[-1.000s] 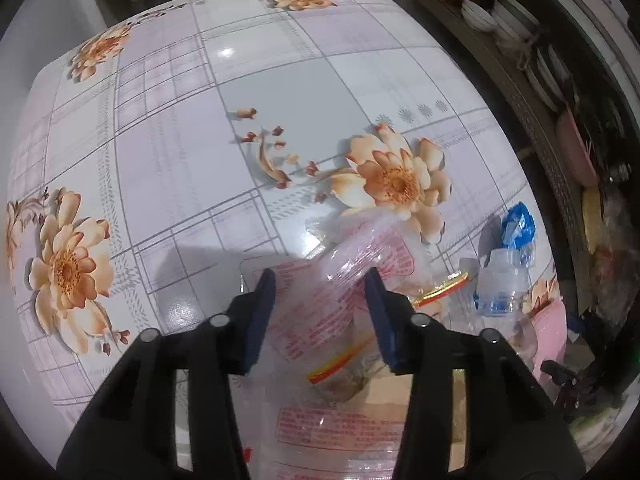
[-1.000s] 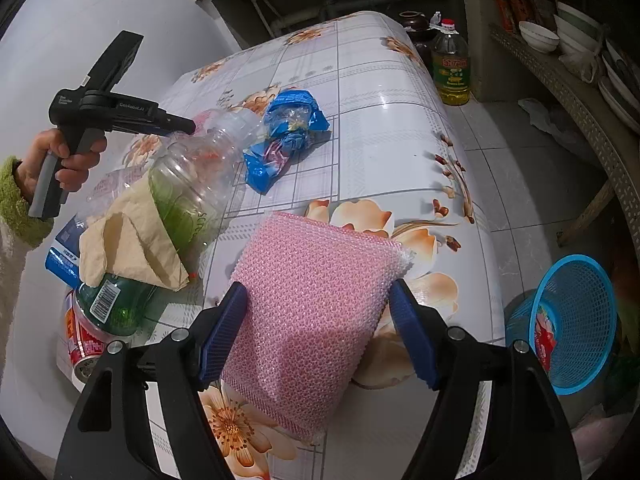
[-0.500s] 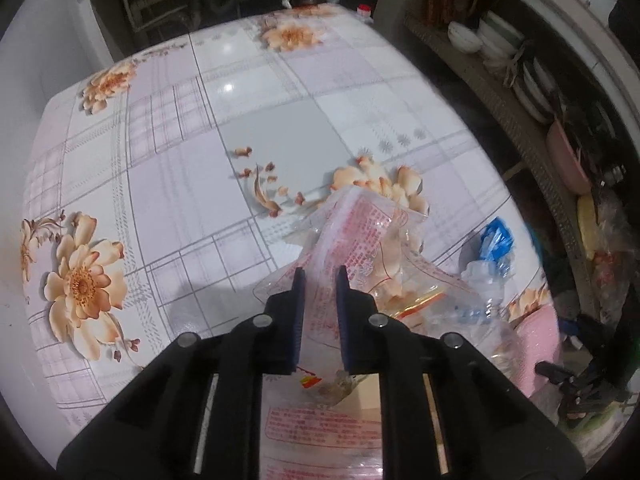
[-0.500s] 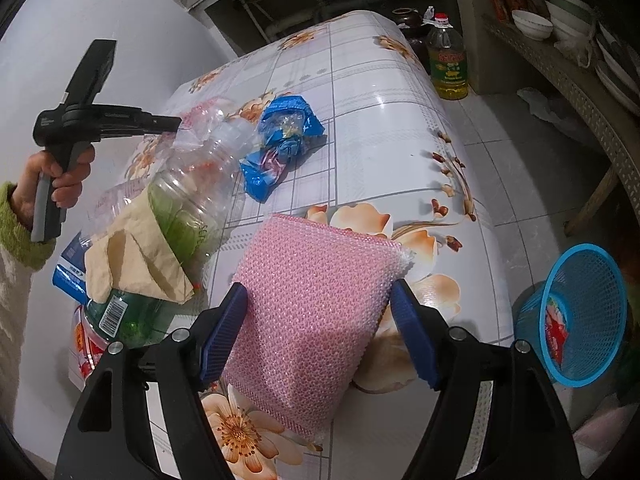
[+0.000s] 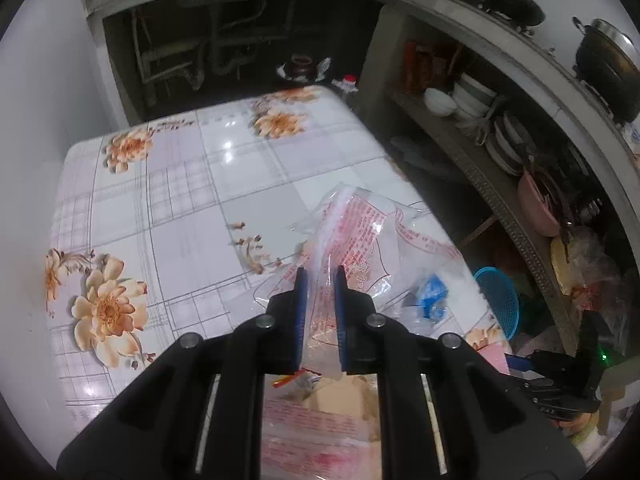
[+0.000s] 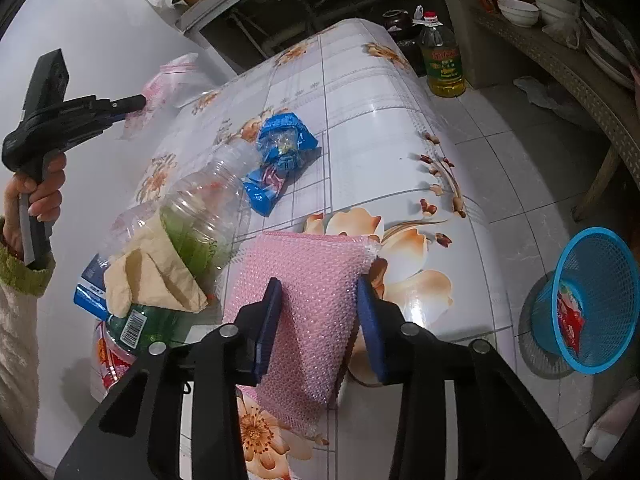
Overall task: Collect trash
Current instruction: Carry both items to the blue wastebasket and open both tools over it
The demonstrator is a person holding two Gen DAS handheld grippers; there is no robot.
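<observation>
- left gripper is clenched on a clear plastic bag printed in red; the bag sticks up between the blue pads and hangs above the desk.
- in the right wrist view the same gripper is held up at the left by a hand in a green cuff, with the bag at its tips, clear of the desk.
- right gripper straddles a pink mesh sponge lying on the near edge of the desk; its jaws have just been closing in on the sponge, and both pads now meet its sides.
- just left of the sponge lies a clear plastic bottle with a green label, a crumpled tan paper against it, and a green bottle and a red can below.
- a blue wrapper lies on the desk beyond the bottle's neck.
- a blue mesh basket sits tipped on the tiled floor at the right, with a red packet inside.
- a bottle of yellow oil stands on the floor past the desk's far end.
</observation>
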